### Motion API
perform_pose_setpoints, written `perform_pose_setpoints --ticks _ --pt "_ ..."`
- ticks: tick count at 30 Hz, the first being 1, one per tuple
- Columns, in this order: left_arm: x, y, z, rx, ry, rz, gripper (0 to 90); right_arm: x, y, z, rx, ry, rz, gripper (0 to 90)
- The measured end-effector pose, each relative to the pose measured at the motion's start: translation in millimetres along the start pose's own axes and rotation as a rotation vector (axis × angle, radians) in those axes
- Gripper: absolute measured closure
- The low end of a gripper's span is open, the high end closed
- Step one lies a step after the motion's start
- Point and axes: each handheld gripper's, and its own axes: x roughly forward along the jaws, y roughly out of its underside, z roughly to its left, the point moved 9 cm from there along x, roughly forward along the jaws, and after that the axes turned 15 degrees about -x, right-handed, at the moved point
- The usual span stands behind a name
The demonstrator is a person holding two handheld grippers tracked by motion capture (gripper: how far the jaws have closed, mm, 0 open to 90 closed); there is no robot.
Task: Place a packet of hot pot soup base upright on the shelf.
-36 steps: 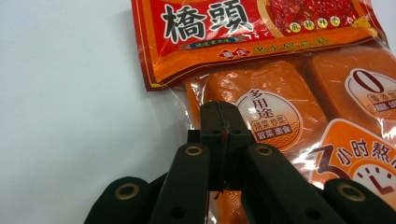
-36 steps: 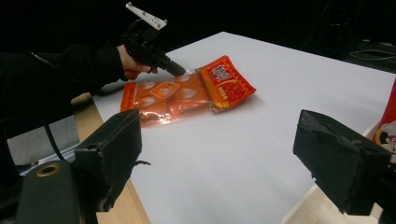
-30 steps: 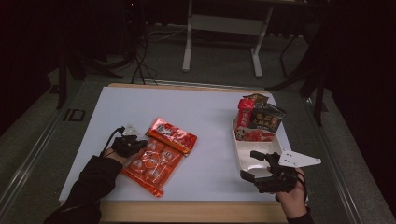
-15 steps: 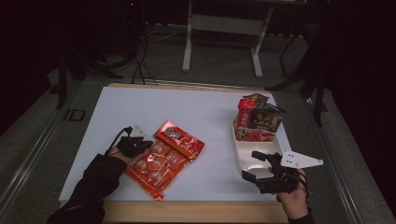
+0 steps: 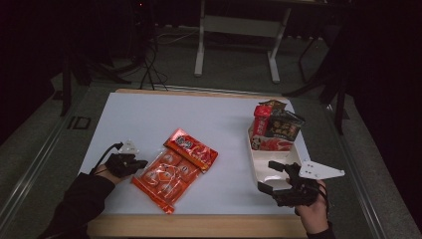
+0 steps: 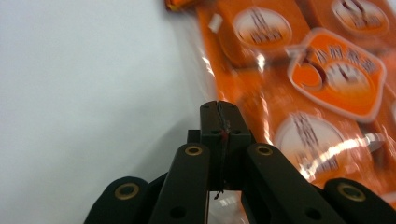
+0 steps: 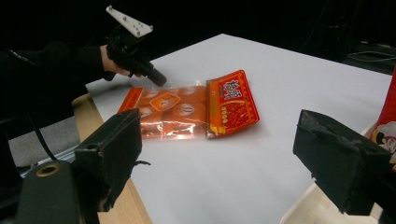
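We see the orange packet [image 5: 166, 174] lying flat near the front edge of the white table [image 5: 164, 114], on the person's left half, with a smaller red packet [image 5: 191, 148] overlapping its far end. In the right gripper view the orange packet [image 7: 166, 114] is glossy and see-through in places, printed with round labels, and the red packet [image 7: 232, 100] lies across one end of it.

The left gripper [image 5: 141, 163] sits at the packet's left edge, just beside or touching it. In its own view the left gripper [image 6: 219, 109] has its 2 jaws pressed together, tips meeting over the clear border of the orange packet [image 6: 303, 84]; we cannot tell whether any film is pinched between them.

The right gripper [image 5: 271, 175] hovers well apart, near the front right of the table, with its 2 jaws spread wide and nothing between them, as its own view [image 7: 215, 154] confirms. Just beyond it stands a white tray [image 5: 298, 152] whose far end holds a red can [image 5: 261, 119] and several dark snack bags [image 5: 283, 125].
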Motion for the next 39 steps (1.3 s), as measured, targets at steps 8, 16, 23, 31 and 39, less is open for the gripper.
perform_pose_setpoints --ticks 8,16,23,31,39 --pt "3.0 3.7 -10.5 -0.023 0.012 0.008 90.0 0.4 0.9 -0.1 -0.001 0.000 0.001 15.4" --pt "5.5 9.4 -36.3 0.007 0.052 0.025 90.0 1.3 1.4 0.5 0.000 -0.003 0.006 15.4" --pt "12.4 8.9 -57.6 -0.018 0.128 0.025 90.0 2.4 1.0 1.4 0.000 -0.006 0.005 15.3" --pt "28.1 1.8 -90.6 -0.028 0.230 0.029 90.0 3.8 1.2 2.1 -0.003 -0.011 0.007 15.4" --pt "31.2 -20.3 -85.7 0.006 0.145 -0.027 90.0 2.2 3.8 1.4 -0.002 -0.005 0.012 15.4"
